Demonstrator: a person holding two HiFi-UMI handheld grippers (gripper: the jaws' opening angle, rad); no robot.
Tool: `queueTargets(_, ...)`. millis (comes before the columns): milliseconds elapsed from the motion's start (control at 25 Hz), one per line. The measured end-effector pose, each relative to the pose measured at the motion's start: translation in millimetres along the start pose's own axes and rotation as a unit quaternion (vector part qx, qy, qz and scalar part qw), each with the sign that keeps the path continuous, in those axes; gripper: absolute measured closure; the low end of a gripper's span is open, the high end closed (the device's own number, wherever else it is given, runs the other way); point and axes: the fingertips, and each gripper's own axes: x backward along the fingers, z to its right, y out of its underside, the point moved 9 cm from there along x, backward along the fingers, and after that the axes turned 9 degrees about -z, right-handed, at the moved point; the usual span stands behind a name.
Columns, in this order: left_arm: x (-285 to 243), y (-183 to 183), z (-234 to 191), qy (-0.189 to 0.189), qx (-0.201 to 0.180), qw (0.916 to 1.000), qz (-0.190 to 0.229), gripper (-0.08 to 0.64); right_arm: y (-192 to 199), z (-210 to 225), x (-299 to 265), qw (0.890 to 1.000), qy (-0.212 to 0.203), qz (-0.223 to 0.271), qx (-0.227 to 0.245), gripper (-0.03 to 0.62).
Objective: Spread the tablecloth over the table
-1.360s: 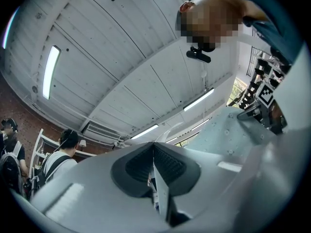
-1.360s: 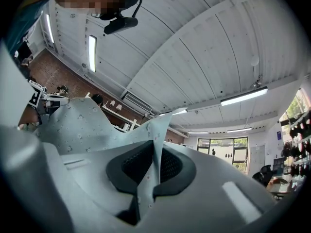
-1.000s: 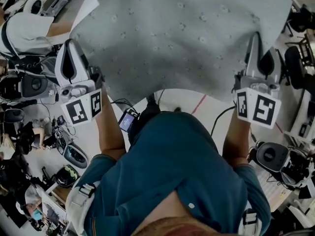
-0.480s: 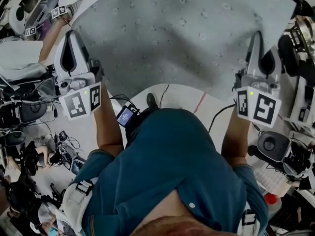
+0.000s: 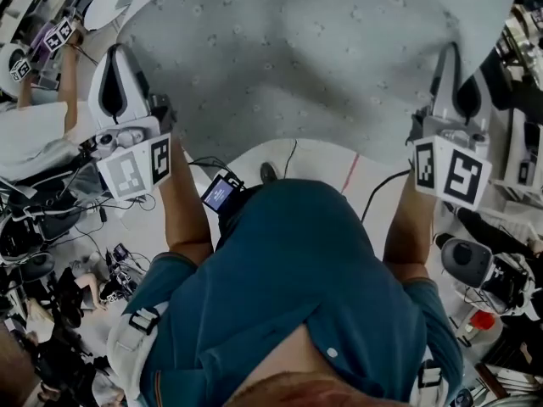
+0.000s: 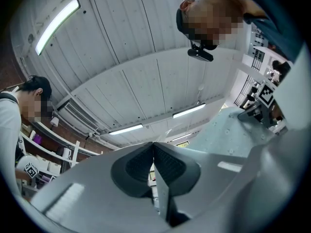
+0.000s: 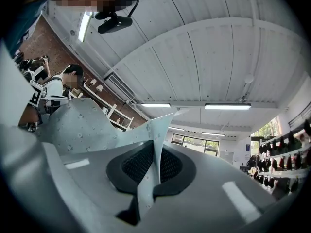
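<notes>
Both tongs ride a bit higher than 1 s ago, and the tablecloth [image 5: 305,58] has its near hem further from the person's blue shirt [image 5: 297,287], so more pale floor [image 5: 318,158] w/ a red line [image 5: 350,172] shows. L tongs [image 5: 119,51] are closed on the cloth's near left corner, a thin fold pinched between the pads. R tongs [image 5: 450,51] are clamped likewise on the near right corner, cloth edge standing up past the pads. Cloth hangs stretched in mid-air between them, spreading fwd away from the person.
</notes>
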Motion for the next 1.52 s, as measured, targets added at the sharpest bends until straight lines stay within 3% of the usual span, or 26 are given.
queueTargets(240,-13,12,-13,0.011,0.021,0.9997,0.005,0.558,-8,-4,-11,1.000,0.013,-0.006,0.007,0.578)
queueTargets(560,-43,40,-41,0.004,0.029,0.9996,-0.006,0.558,-9,-21,-66,1.000,0.000,-0.015,0.015,0.578)
queueTargets(1320,-57,82,-57,-0.054,-0.003,0.9964,-0.066,0.558,39,-32,-153,0.997,-0.067,-0.028,-0.004,0.578)
queueTargets(1520,-80,84,-33,-0.068,-0.012,0.9946,-0.078,0.558,58,-2,-180,0.996,-0.079,-0.029,-0.011,0.577)
